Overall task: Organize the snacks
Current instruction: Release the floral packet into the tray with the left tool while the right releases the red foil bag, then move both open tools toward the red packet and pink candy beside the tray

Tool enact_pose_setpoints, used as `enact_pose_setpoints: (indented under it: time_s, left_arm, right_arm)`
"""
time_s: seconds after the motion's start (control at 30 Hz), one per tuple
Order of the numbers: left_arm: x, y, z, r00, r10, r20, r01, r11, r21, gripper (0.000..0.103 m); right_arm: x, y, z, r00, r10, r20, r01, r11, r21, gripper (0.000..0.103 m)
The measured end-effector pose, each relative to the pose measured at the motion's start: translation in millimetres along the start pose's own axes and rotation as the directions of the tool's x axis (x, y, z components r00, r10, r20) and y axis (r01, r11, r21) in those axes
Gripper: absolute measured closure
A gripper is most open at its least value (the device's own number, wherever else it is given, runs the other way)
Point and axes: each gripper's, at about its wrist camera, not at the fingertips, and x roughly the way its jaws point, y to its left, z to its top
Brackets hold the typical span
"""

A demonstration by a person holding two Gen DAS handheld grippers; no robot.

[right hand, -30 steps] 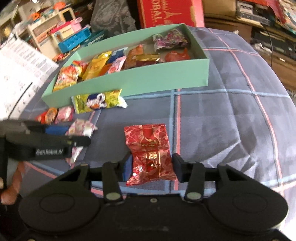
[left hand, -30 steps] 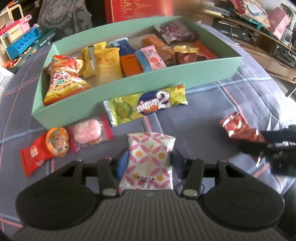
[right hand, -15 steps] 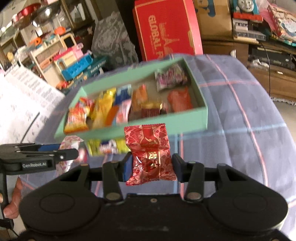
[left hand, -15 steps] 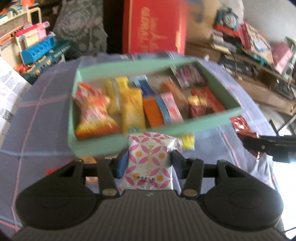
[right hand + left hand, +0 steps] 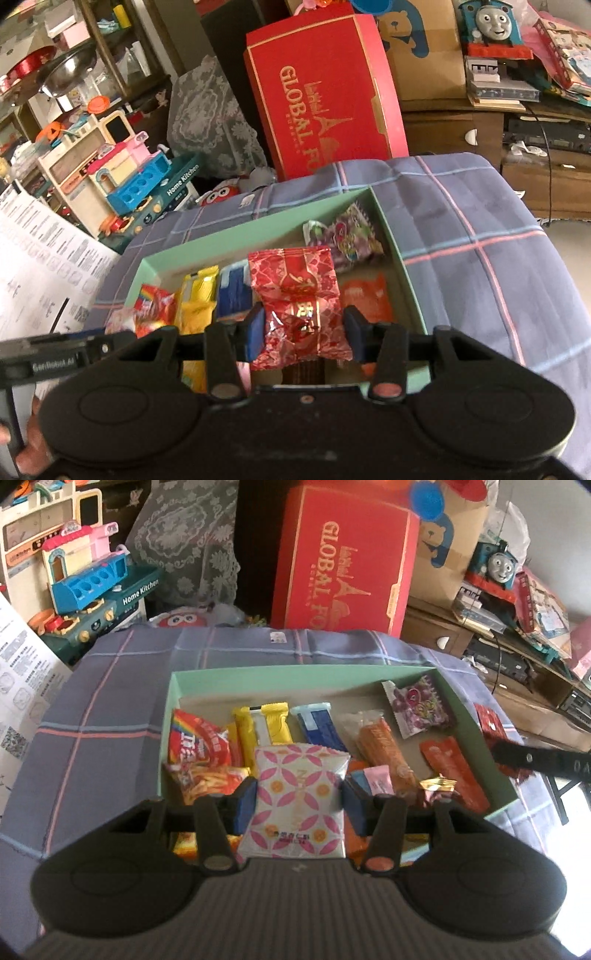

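Note:
My left gripper (image 5: pixel 299 805) is shut on a white packet with pink petal pattern (image 5: pixel 297 801) and holds it above the near part of the mint green box (image 5: pixel 258 672). My right gripper (image 5: pixel 303 332) is shut on a shiny red foil packet (image 5: pixel 299 306) and holds it over the same box (image 5: pixel 258 225), toward its right half. The box holds several snacks: a rainbow bag (image 5: pixel 197 738), yellow packets (image 5: pixel 266 723), a blue bar (image 5: pixel 319 725), an orange bar (image 5: pixel 382 746), a purple packet (image 5: pixel 417 705). The right gripper (image 5: pixel 546 762) shows at the right edge of the left wrist view.
The box lies on a blue plaid cloth (image 5: pixel 110 709) over a rounded surface. Behind it stand a red GLOBAL box (image 5: pixel 343 565), a toy kitchen (image 5: pixel 81 576) and a Thomas train (image 5: pixel 495 565). A printed sheet (image 5: pixel 40 254) lies at left. The left gripper's side (image 5: pixel 55 363) shows at lower left.
Both grippers have lifted their packets off the cloth and moved forward, from in front of the box to over it. The loose snacks in front of the box have dropped out of view.

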Motion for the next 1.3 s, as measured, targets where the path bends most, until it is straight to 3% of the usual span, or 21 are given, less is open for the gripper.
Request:
enact_pose_setpoints:
  time_s: [0.47, 0.5, 0.53, 0.57, 0.6, 0.63, 0.93, 1.3]
  left_arm:
    - [33.6, 5.1, 6.3, 0.999, 0.025, -0.040, -0.025, 1.000, 0.005, 0.053]
    - [33.2, 3.9, 6.1, 0.999, 0.041, -0.032, -0.041, 0.999, 0.013, 0.049]
    - [31.7, 3.1, 6.2, 0.998, 0.053, -0.025, -0.053, 0.998, 0.019, 0.042]
    - [30.5, 3.0, 6.3, 0.998, 0.062, -0.020, -0.062, 0.998, 0.018, 0.021]
    - [28.1, 2.7, 6.0, 0.997, 0.073, -0.006, -0.073, 0.997, 0.015, 0.004]
    - [25.7, 2.2, 5.4, 0.997, 0.081, 0.009, -0.082, 0.997, 0.015, 0.000]
    - [13.5, 2.8, -3.2, 0.998, 0.068, -0.013, -0.068, 0.998, -0.011, 0.000]
    - [-26.7, 5.0, -26.1, 0.997, 0.072, 0.022, -0.072, 0.997, 0.005, 0.000]
  right_arm:
    - [64.0, 11.2, 17.7, 0.999, -0.008, -0.036, 0.008, 1.000, -0.007, 0.055]
    - [63.0, 12.6, 16.5, 0.999, -0.011, -0.034, 0.011, 1.000, -0.013, 0.054]
    - [62.8, 13.5, 16.6, 0.999, -0.019, -0.029, 0.019, 1.000, -0.019, 0.043]
    - [62.2, 14.2, 16.3, 0.999, -0.023, -0.027, 0.023, 1.000, -0.018, 0.020]
    - [60.4, 14.8, 15.3, 0.999, -0.029, -0.014, 0.028, 1.000, -0.012, 0.011]
    - [57.5, 15.5, 14.0, 1.000, -0.031, 0.004, 0.031, 0.999, -0.010, 0.005]
    - [37.9, 18.1, 3.9, 0.999, -0.031, -0.006, 0.031, 0.999, -0.025, 0.000]
    - [-7.5, 42.1, -13.5, 1.000, 0.004, 0.016, -0.002, 0.997, -0.075, 0.000]
